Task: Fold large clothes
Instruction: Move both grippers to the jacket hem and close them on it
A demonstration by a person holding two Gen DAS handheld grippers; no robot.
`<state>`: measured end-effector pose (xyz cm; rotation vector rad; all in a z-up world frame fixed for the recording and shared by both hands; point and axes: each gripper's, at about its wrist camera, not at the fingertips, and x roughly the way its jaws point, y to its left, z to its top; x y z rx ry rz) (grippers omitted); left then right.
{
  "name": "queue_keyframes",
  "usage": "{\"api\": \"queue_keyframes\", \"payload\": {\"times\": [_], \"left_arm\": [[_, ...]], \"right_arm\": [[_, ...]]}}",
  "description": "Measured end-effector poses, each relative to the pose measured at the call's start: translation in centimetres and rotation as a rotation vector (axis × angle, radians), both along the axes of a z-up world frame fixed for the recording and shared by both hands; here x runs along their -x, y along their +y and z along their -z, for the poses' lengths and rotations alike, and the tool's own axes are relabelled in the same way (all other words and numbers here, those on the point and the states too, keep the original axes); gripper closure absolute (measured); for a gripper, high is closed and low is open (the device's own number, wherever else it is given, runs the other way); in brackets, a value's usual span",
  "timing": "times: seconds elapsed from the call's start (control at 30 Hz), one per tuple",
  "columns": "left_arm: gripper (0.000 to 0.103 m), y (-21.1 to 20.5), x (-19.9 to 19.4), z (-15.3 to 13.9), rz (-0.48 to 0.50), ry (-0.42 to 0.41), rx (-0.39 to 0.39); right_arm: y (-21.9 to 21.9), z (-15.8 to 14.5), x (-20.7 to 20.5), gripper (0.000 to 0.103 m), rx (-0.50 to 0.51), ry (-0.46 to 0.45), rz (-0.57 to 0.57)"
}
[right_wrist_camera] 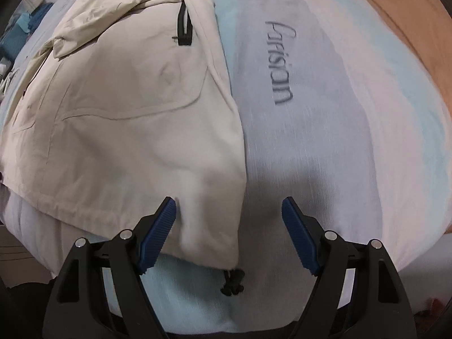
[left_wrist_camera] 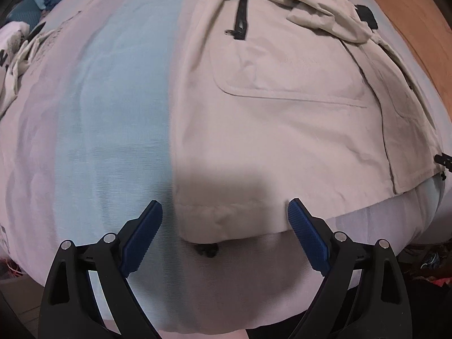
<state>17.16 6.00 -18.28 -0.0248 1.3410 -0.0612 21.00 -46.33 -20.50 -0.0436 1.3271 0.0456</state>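
**One beige jacket on the bed, both grippers open at its hem**

A single beige jacket lies spread on the bed, its hem close to the bed's near edge. The bed cover carries pale blue and lilac-white stripes, and the right wrist view shows the word "Parisian" printed on it beside the jacket.

The left gripper hangs over the jacket's near left hem corner, jaws wide open and holding nothing; the two blue ribbed pads straddle the corner. The right gripper hangs over the opposite near hem corner, jaws likewise spread and empty, with one pad above the fabric and the other above bare bed cover.

Two black chest zippers can be counted, one in each view. A large curved pocket flap crosses each front panel. One sleeve is folded across the upper part of the jacket. A black drawcord toggle pokes out below the hem at each near corner, two in all.

At the bed's far left corner lies a heap of other clothes, blue and white.
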Motion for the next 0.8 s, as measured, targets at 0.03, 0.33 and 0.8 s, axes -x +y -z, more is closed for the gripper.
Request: {"api": "queue_keyframes", "payload": {"times": [0.03, 0.33, 0.8], "left_arm": [[0.015, -0.3, 0.0, 0.1, 0.005, 0.002, 0.002], [0.040, 0.5, -0.3, 0.7, -0.065, 0.040, 0.034], [0.079, 2.1, -0.6, -0.8, -0.016, 0.080, 0.089]], "right_arm": [[0.1, 0.0, 0.1, 0.029, -0.018, 0.005, -0.007], [2.1, 0.8, 0.3, 0.041, -0.026, 0.053, -0.045], [7.0, 0.7, -1.0, 0.055, 0.045, 0.120, 0.048]]}}
